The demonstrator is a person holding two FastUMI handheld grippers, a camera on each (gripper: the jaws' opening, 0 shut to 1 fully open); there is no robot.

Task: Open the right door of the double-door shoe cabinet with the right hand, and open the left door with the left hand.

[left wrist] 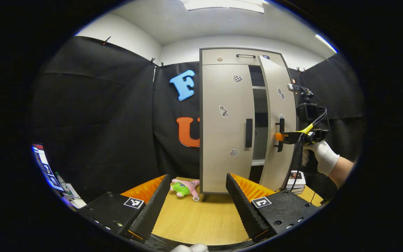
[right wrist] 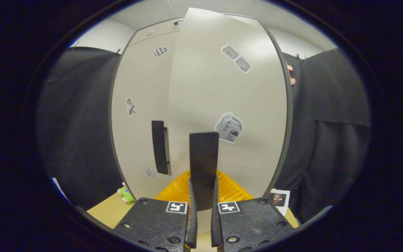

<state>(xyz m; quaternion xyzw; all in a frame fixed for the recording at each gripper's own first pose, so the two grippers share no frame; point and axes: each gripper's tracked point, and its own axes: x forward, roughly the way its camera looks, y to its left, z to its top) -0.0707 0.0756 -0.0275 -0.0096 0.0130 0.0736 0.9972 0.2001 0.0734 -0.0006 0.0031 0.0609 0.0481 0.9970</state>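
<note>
The shoe cabinet [left wrist: 222, 140] stood upright on a wooden table [left wrist: 201, 224] before the black cloth wall, seen from the left gripper view a little way off. Its left door [left wrist: 224, 105] lay flush and closed, with a dark vertical handle [left wrist: 248, 133] near its inner edge. The right door [left wrist: 278, 122] was swung partly outward, leaving a dark gap through which inner shelves could be seen. The right gripper [left wrist: 279, 137], held by a gloved hand [left wrist: 322, 155], met the right door's handle [left wrist: 281, 134] at about mid-height. In the right gripper view the right gripper [right wrist: 203, 224] had its two fingers drawn close together, one on either side of the handle [right wrist: 204, 168], which rose as a dark vertical bar between them; the fingers appeared to press on it from both sides. The right door [right wrist: 229, 105] filled the middle of that view, bearing several stickers, with the closed left door [right wrist: 142, 105] and its handle [right wrist: 159, 147] to the left of it. The left gripper [left wrist: 196, 206] was well apart from the cabinet, its fingers spread wide and holding nothing, with bare tabletop between them. A pink and green plush toy [left wrist: 184, 188] lay on the table near the cabinet's left foot. A small stack of boxes [left wrist: 297, 180] sat beside the cabinet's right side.
</note>
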